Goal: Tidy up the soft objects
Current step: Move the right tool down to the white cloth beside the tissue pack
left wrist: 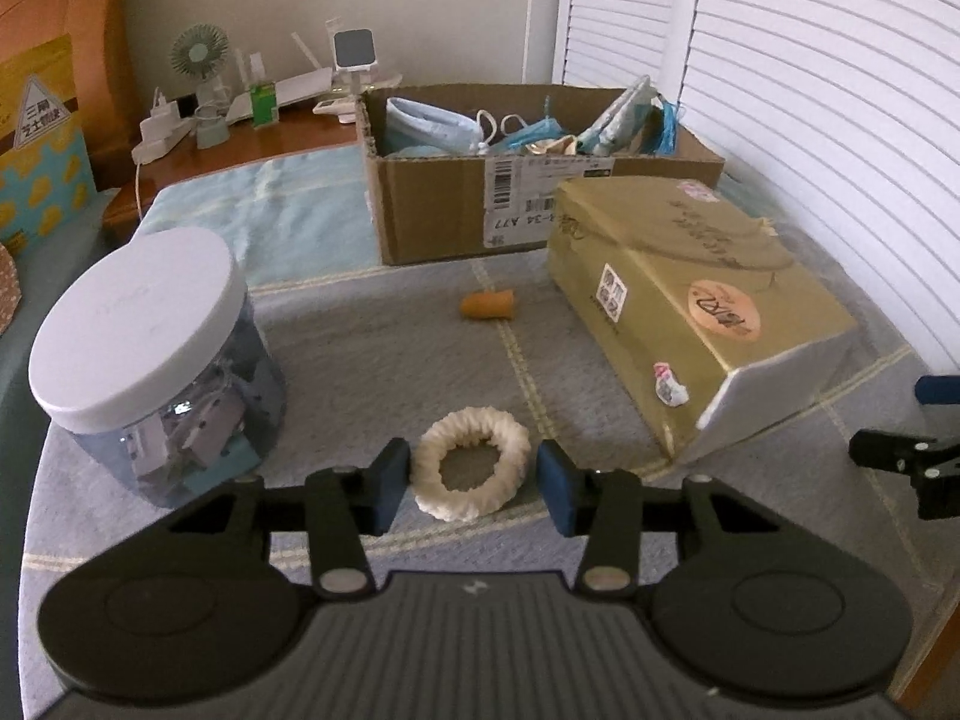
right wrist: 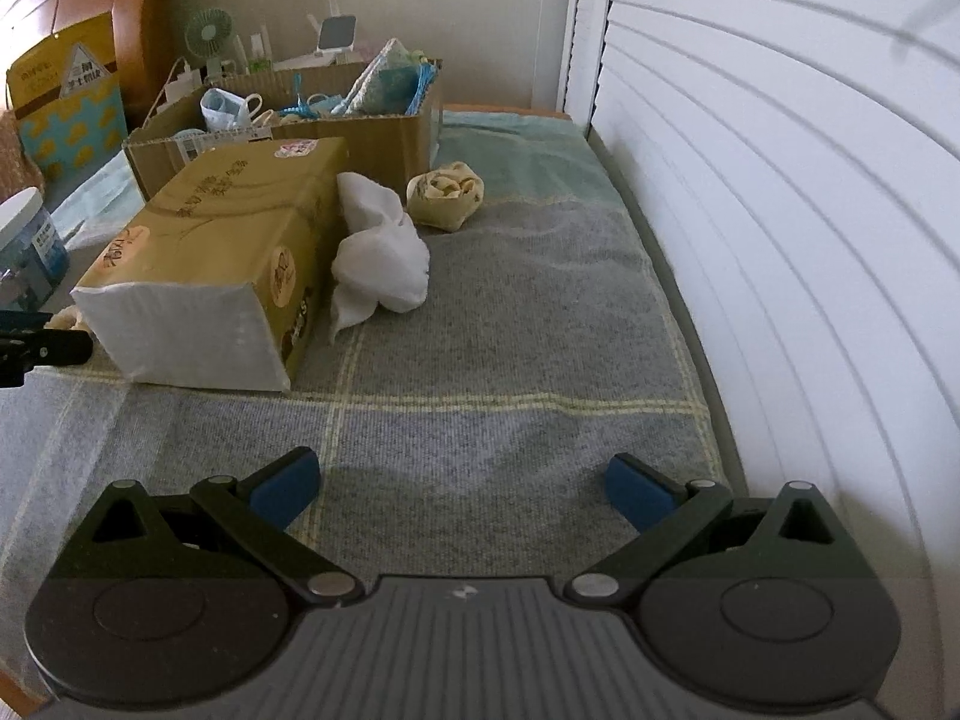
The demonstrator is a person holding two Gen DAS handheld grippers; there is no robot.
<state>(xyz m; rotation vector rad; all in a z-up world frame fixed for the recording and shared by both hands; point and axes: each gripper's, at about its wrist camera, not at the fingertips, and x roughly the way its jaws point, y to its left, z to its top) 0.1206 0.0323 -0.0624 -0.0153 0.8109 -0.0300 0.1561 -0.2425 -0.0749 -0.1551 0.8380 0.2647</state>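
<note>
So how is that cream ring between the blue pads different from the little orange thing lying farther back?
The cream ring is a ribbed loop with an open middle; the orange piece is a solid stub, rounded at one end.
The ring looks clearly larger than the orange piece.
The ring sits between the left gripper's fingers; the orange piece lies alone, nearer the cardboard box.
Both rest on the checked cloth.

Your surface: a bed under a grey-and-blue plaid blanket (right wrist: pixel 510 324).
On it you have a cardboard box (left wrist: pixel 444 210), gold tissue pack (left wrist: pixel 690 294), lidded jar (left wrist: pixel 156 372), cream scrunchie (left wrist: pixel 474 462), orange cone (left wrist: pixel 487 304), white cloth (right wrist: pixel 378 264) and rolled sock (right wrist: pixel 445 195).
</note>
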